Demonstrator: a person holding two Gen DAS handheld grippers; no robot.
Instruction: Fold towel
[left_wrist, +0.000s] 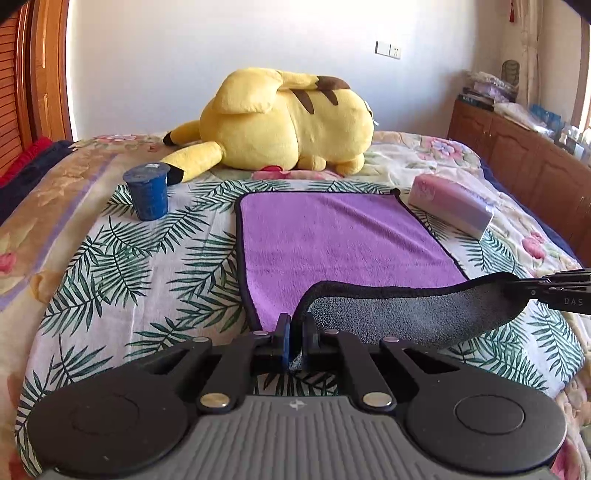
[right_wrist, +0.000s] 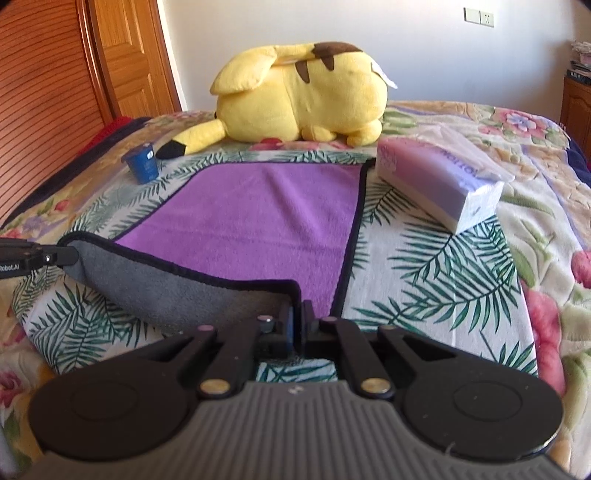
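Observation:
A purple towel (left_wrist: 332, 236) with a grey underside and black trim lies on the leaf-print bedspread; it also shows in the right wrist view (right_wrist: 258, 210). Its near edge is lifted and curled over, grey side (left_wrist: 417, 314) showing. My left gripper (left_wrist: 295, 328) is shut on the near left corner. My right gripper (right_wrist: 297, 314) is shut on the near right corner. The right gripper's tip shows at the right edge of the left wrist view (left_wrist: 517, 286), pinching the towel's edge. The left gripper's tip shows at the left edge of the right wrist view (right_wrist: 70, 255).
A yellow plush toy (left_wrist: 280, 125) lies beyond the towel. A blue cup (left_wrist: 147, 192) stands to the towel's far left. A tissue pack (left_wrist: 450, 203) lies to its far right, touching the far corner. A wooden cabinet (left_wrist: 517, 147) stands right of the bed.

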